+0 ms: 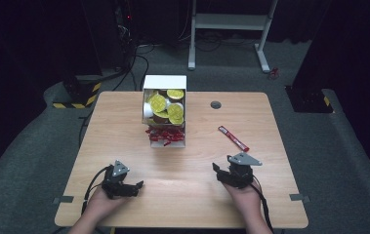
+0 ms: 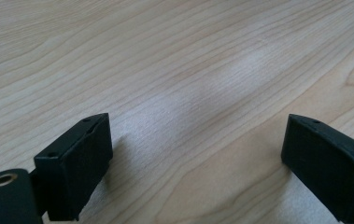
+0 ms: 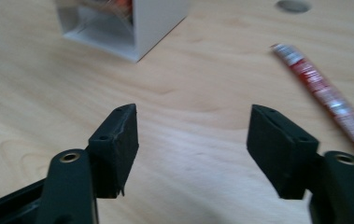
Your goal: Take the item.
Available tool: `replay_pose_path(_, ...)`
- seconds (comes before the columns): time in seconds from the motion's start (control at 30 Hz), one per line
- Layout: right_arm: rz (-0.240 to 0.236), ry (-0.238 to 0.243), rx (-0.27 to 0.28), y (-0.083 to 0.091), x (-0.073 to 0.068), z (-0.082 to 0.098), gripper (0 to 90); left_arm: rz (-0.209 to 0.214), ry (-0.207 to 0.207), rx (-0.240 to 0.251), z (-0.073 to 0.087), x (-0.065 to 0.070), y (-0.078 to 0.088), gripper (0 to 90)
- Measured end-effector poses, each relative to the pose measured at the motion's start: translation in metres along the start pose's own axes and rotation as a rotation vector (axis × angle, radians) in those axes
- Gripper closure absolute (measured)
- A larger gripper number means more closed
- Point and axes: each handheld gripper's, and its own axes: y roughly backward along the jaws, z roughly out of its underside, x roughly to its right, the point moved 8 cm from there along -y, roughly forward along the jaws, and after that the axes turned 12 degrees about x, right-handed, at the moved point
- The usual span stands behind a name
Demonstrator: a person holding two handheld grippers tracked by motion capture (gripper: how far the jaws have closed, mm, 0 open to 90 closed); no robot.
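Observation:
My left gripper [image 1: 136,187] rests low over the near left of the wooden table [image 1: 124,122], held in a hand, its jaws pointing right. In the left gripper view its jaws [image 2: 195,140] stand wide apart over bare wood with nothing between them. My right gripper [image 1: 216,171] is at the near right, jaws aimed up and left. The right gripper view has its jaws [image 3: 193,126] open and empty above the tabletop. A red stick packet [image 1: 233,138] [image 3: 324,91] lies flat on the table, beyond and right of the right gripper.
A white two-tier box [image 1: 165,109] [image 3: 132,23] stands at the table's far middle, with yellow-lidded cups above and several red packets below. A round grey grommet [image 1: 215,105] [image 3: 293,5] sits right of it. A white frame [image 1: 231,22] stands on the floor behind.

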Motion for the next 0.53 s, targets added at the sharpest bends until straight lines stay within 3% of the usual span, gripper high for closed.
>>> replay_pose_path(0.23,-0.059,0.058,-0.076,-0.022,-0.039,0.023,26.5,0.012,-0.005,0.018,-0.001,0.002,-0.002,8.9)
replay_pose_path(0.27,-0.045,0.067,-0.091,-0.025,-0.042,0.026,26.6,0.011,-0.011,0.025,-0.001,0.001,-0.002,8.8)
replay_pose_path(0.37,-0.009,0.118,-0.147,-0.033,-0.047,0.035,25.8,0.015,-0.008,0.032,0.000,0.002,-0.002,8.6)
replay_pose_path(0.53,-0.042,0.103,-0.164,-0.037,-0.046,0.039,23.9,0.011,-0.003,0.042,0.000,0.003,-0.003,8.4)
